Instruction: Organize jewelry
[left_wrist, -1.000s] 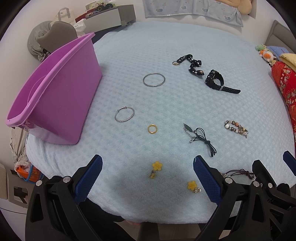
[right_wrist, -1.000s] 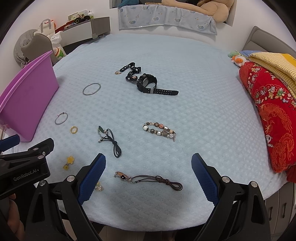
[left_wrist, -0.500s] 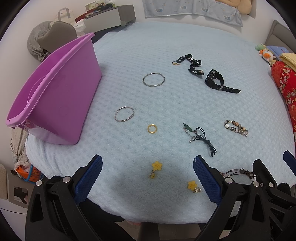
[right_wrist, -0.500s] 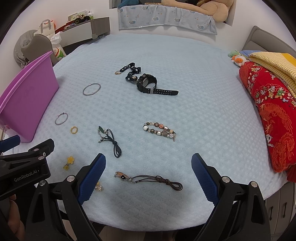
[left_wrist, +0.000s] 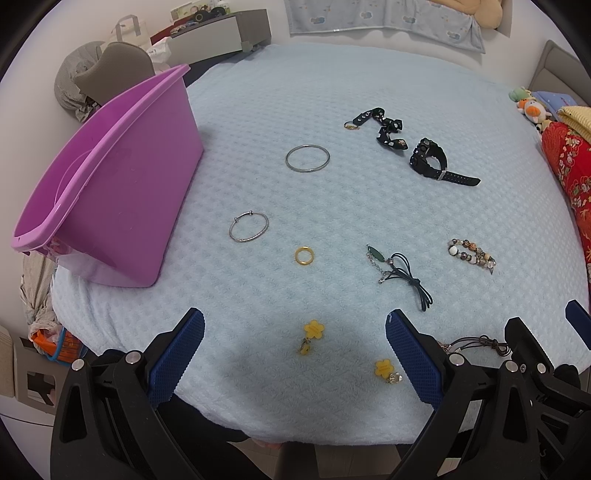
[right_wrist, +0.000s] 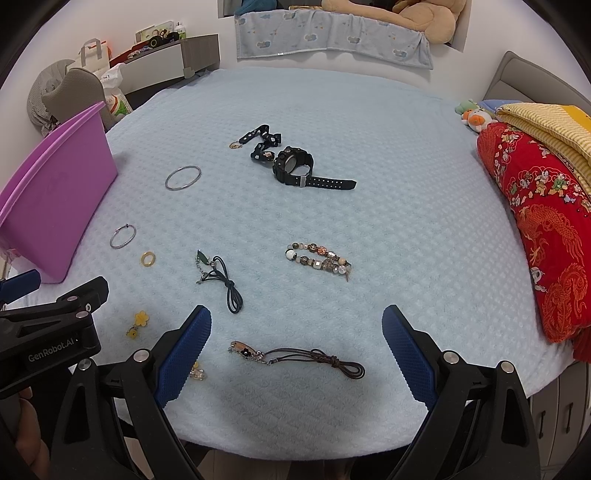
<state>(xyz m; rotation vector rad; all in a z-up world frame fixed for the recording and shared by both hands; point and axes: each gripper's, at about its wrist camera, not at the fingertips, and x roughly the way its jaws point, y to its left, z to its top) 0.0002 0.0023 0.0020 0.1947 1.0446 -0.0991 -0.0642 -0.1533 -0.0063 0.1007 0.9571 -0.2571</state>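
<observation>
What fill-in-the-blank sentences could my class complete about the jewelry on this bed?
1. The tub at the left is ____ in colour.
2. The small ring is ____ in colour.
3. The watch has a ____ strap.
4. Both the left gripper and the right gripper have their fingers ____.

Missing words: purple; gold; black; open

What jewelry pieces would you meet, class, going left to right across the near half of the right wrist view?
Yellow flower earring → gold ring → green-pendant cord necklace → brown cord necklace → beaded bracelet.
</observation>
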